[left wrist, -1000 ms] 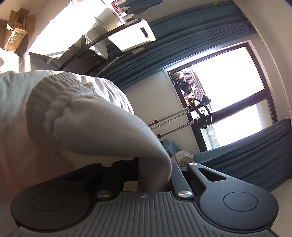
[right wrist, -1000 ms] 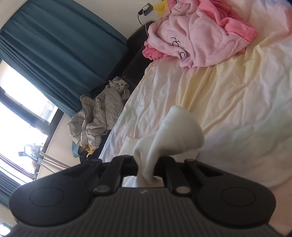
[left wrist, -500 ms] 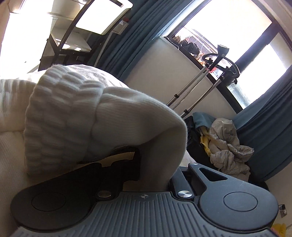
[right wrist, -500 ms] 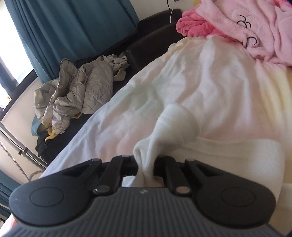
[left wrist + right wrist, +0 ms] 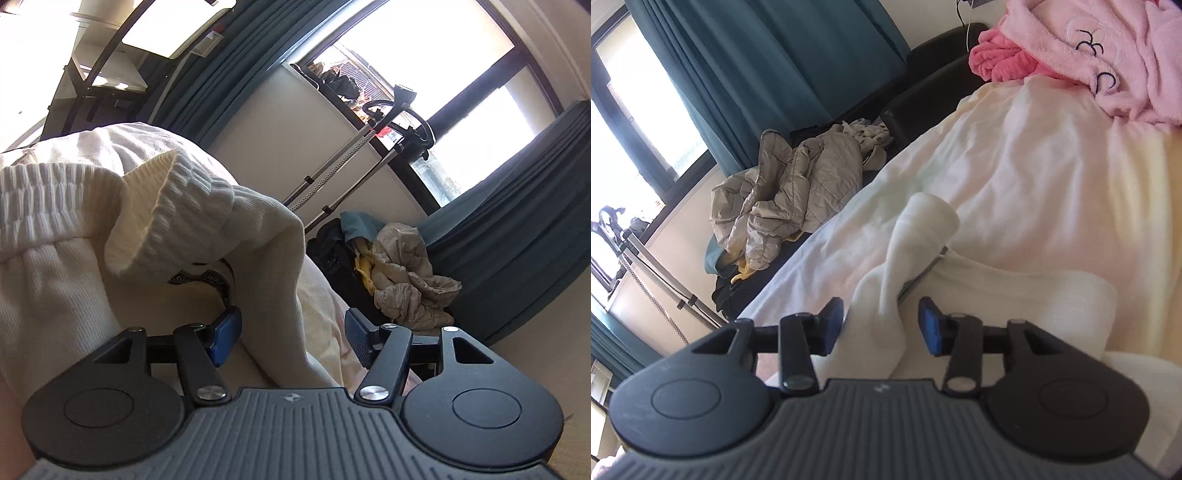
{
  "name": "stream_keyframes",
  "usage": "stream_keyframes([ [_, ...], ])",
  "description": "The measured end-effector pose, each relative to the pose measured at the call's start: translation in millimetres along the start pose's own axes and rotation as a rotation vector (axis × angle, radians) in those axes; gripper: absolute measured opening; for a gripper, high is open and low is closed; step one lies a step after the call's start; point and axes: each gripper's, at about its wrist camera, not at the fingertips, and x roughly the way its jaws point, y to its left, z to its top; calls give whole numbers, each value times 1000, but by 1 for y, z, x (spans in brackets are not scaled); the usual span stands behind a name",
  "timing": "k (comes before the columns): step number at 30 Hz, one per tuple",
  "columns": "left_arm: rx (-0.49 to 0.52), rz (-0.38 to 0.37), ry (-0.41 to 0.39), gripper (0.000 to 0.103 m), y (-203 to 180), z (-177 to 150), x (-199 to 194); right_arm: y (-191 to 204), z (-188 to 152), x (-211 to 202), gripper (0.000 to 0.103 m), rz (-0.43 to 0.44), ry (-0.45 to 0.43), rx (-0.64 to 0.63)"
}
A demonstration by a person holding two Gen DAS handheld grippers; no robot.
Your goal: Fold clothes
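Note:
A cream ribbed knit garment (image 5: pixel 177 221) lies on the bed, its thick cuffed hem bunched up in front of my left gripper (image 5: pixel 291 338). That gripper is open, and a fold of the cream cloth stands loose between its blue pads (image 5: pixel 225 338). In the right wrist view another fold of the same cream garment (image 5: pixel 916 236) rises between the open blue pads (image 5: pixel 929 328) of my right gripper (image 5: pixel 881 325); the cloth is not pinched. The rest of the garment spreads flat to the right (image 5: pixel 1052 295).
A pale yellow bedsheet (image 5: pixel 1052 166) covers the bed. A pink robe (image 5: pixel 1108 55) is heaped at its far end. A beige quilted jacket (image 5: pixel 790 184) lies on a dark sofa beside the bed, also seen from the left wrist (image 5: pixel 402 280). Teal curtains (image 5: pixel 517 229) and a window stand behind.
Both grippers were shut on folds of the cream garment and have opened, letting it go. The garment has come down onto the bed.

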Motion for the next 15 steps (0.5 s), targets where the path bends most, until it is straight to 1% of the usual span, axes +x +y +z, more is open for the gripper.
stream_keyframes([
  [3, -48, 8, 4, 75, 9, -9, -36, -20, -2, -38, 50, 24, 13, 61],
  [4, -69, 15, 11, 75, 13, -12, -46, -27, -3, -50, 52, 29, 18, 79],
  [7, -137, 74, 18, 75, 30, -22, -72, -49, -6, -83, 60, 24, 35, 129],
  [9, -189, 110, 44, 75, 43, -28, -83, -66, -9, -97, 65, 19, 68, 188],
  [10, -223, 108, 66, 75, 50, -30, -85, -75, -11, -101, 67, 20, 95, 226],
  [12, -300, 79, 118, 75, 64, -35, -84, -87, -16, -103, 67, 25, 156, 274],
  [14, -375, 52, 180, 75, 78, -40, -75, -93, -20, -102, 71, 14, 205, 281],
  [15, -394, 56, 187, 75, 82, -42, -71, -95, -22, -101, 71, -1, 215, 281],
])
